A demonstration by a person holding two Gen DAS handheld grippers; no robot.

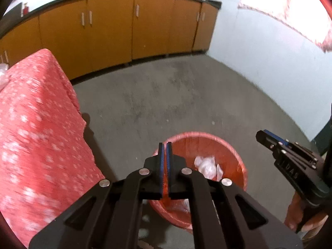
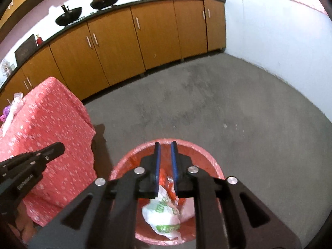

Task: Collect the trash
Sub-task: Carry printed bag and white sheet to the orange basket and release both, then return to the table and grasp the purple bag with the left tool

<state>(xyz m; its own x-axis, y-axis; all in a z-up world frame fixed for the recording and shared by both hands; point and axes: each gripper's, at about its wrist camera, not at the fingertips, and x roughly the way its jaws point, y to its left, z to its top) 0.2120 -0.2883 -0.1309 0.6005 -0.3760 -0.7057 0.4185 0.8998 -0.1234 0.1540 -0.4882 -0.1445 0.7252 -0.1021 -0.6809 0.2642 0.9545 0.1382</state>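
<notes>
A red bin lined with a red bag [image 1: 234, 151] stands on the grey floor, also in the right wrist view [image 2: 132, 155]. White crumpled trash [image 1: 207, 165] lies inside it. My left gripper [image 1: 165, 145] is shut and empty, above the bin's left rim. My right gripper [image 2: 165, 145] hangs over the bin with its jaws slightly apart. A white plastic bag with green print [image 2: 164, 215] sits just below its fingers, in the bin; I cannot tell if the fingers still touch it. The right gripper also shows in the left wrist view [image 1: 263, 136].
A table with a red spotted cloth [image 1: 31, 124] stands left of the bin, with some items at its far edge [image 2: 12, 108]. Orange cabinets [image 1: 128, 27] line the back wall. A white wall [image 1: 259, 62] is on the right.
</notes>
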